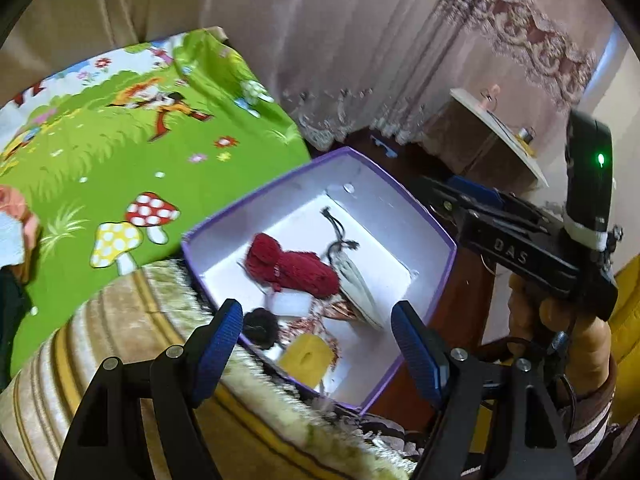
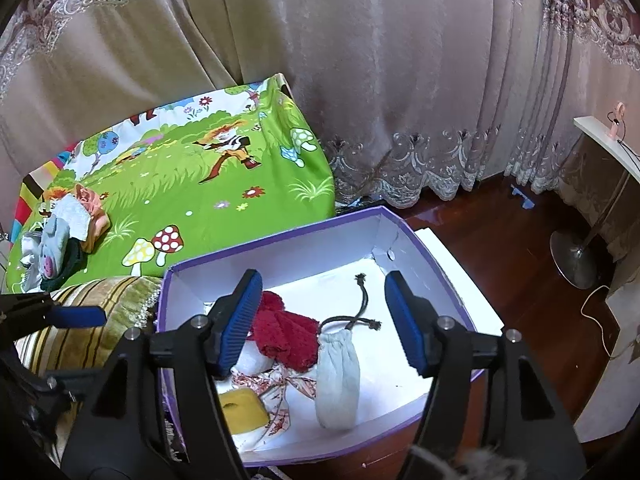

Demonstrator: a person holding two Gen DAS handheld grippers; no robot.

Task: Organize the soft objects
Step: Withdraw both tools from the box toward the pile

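A purple box with a white inside (image 1: 404, 196) (image 2: 280, 248) holds a red knitted piece (image 1: 288, 272) (image 2: 284, 332), a grey drawstring pouch (image 1: 356, 284) (image 2: 338, 376), a yellow sponge (image 1: 306, 358) (image 2: 242, 406), a patterned cloth (image 2: 276, 388), a white pad (image 1: 290, 304) and a black fuzzy item (image 1: 260, 326). My left gripper (image 1: 316, 352) is open and empty over the box's near edge. My right gripper (image 2: 324, 324) is open and empty above the box. A pile of soft items (image 2: 64, 232) lies on the green cartoon sheet (image 2: 192, 200) at left.
A striped beige cushion (image 1: 100, 352) (image 2: 92, 304) lies left of the box. Curtains (image 2: 360, 80) hang behind. The floor is dark wood (image 2: 500, 248). A metal stand base (image 2: 572, 256) and a white-topped side table (image 1: 492, 136) are at right.
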